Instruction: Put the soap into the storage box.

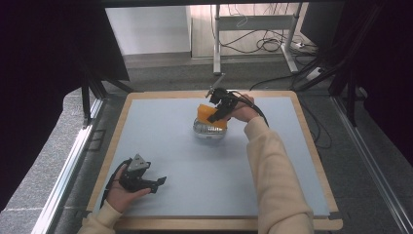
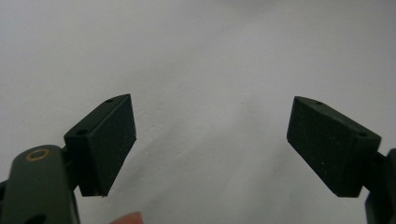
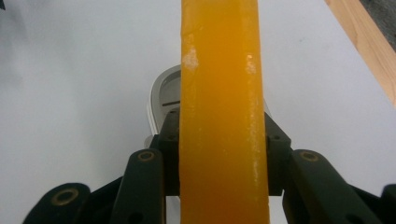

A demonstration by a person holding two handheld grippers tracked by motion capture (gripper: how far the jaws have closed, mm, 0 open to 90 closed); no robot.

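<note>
An orange block [image 1: 209, 115] [image 3: 222, 107] is clamped edge-on between the jaws of my right gripper [image 1: 217, 114] [image 3: 221, 154], which is shut on it. It hangs just over a shiny metal bowl [image 1: 208, 130] [image 3: 161, 95] near the middle far part of the table. My left gripper [image 1: 158, 183] [image 2: 212, 144] rests low at the near left of the table, open, with nothing between its black pads [image 2: 112, 140].
The pale blue mat [image 1: 195, 161] covers the table inside a wooden rim [image 1: 307, 126] [image 3: 366, 42]. Black frame posts stand at the left and right sides. Cables and a metal stand lie on the floor beyond the far edge.
</note>
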